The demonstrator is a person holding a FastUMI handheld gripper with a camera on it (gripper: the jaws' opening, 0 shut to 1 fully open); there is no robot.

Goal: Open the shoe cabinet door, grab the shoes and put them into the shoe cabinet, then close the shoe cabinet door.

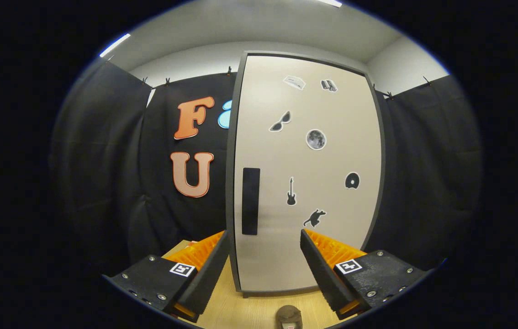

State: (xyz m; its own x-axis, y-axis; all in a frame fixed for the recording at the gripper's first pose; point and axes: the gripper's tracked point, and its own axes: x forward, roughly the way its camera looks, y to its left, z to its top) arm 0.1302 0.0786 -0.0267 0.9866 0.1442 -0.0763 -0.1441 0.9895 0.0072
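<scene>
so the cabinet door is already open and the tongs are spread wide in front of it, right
Not quite. In the gripper view the cabinet door is shut, its dark handle untouched. The rest holds: the tongs are spread wide in front of it, gripping nothing.

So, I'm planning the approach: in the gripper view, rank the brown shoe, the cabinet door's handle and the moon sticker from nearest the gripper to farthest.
From the open gripper:
1. Brown shoe, on the wooden floor between the fingers.
2. Black handle, beyond the fingers on the closed door's left side.
3. Moon sticker, higher on the door, right of the handle.
</scene>
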